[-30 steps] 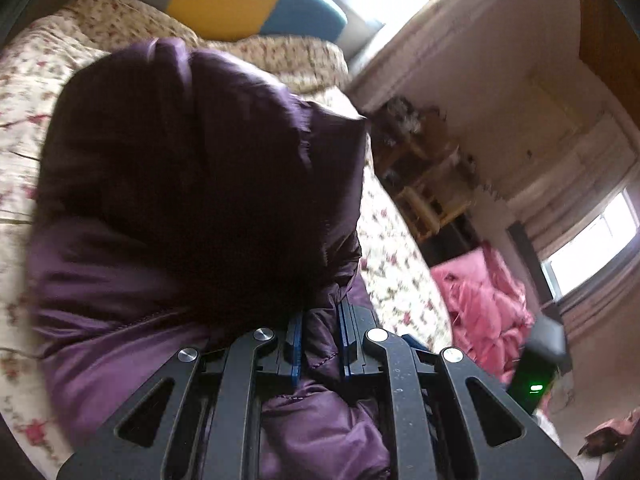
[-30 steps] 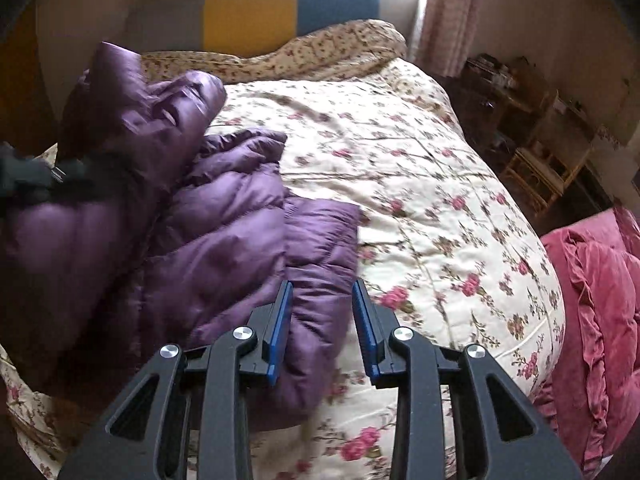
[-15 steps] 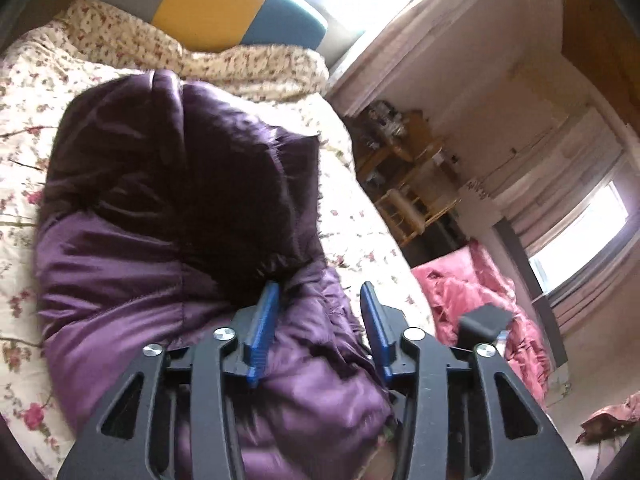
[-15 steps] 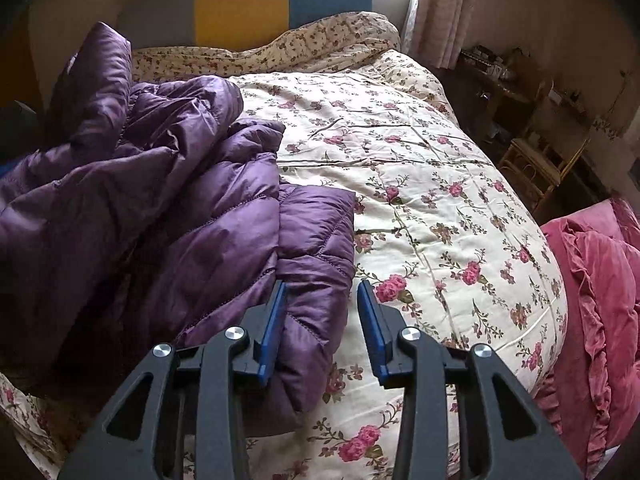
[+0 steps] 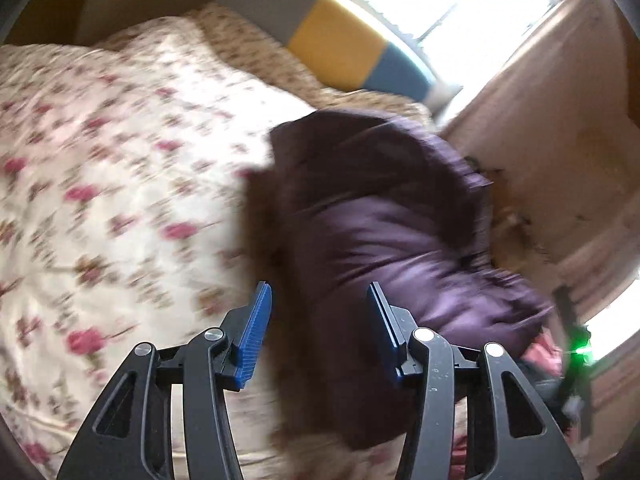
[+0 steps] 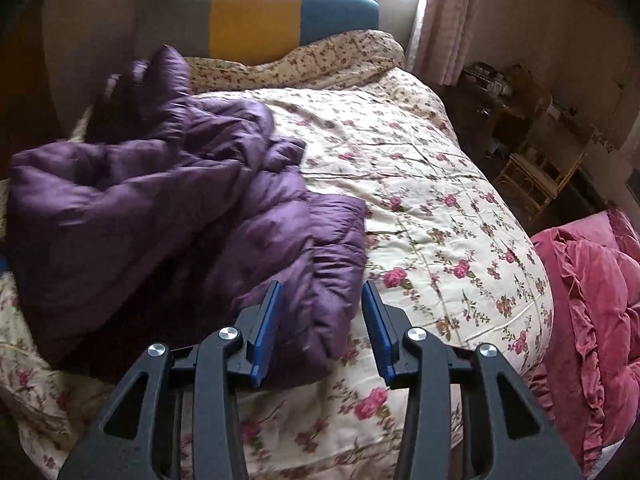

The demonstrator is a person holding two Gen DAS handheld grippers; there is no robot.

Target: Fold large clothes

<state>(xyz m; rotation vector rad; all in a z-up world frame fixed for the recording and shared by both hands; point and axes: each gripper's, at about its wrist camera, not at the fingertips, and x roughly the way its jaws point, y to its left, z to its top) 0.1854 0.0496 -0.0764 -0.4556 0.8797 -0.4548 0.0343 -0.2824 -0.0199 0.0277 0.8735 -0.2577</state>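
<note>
A purple puffer jacket point(image 6: 168, 208) lies bunched on the left half of a bed with a floral quilt point(image 6: 432, 200). In the blurred left wrist view the jacket point(image 5: 384, 232) fills the middle and right. My left gripper point(image 5: 318, 320) is open and empty, just above the jacket's near edge. My right gripper point(image 6: 320, 316) is open and empty, hovering over the jacket's lower right corner near the bed's front edge.
A striped grey, yellow and teal headboard point(image 6: 256, 20) stands at the far end under a window. A pink blanket point(image 6: 592, 304) lies at the right of the bed. A wicker chair point(image 6: 536, 176) and dark shelves stand by the right wall.
My left gripper let go of the jacket, opened and swung left; the jacket dropped onto the bed. My right gripper stayed open and shifted only slightly.
</note>
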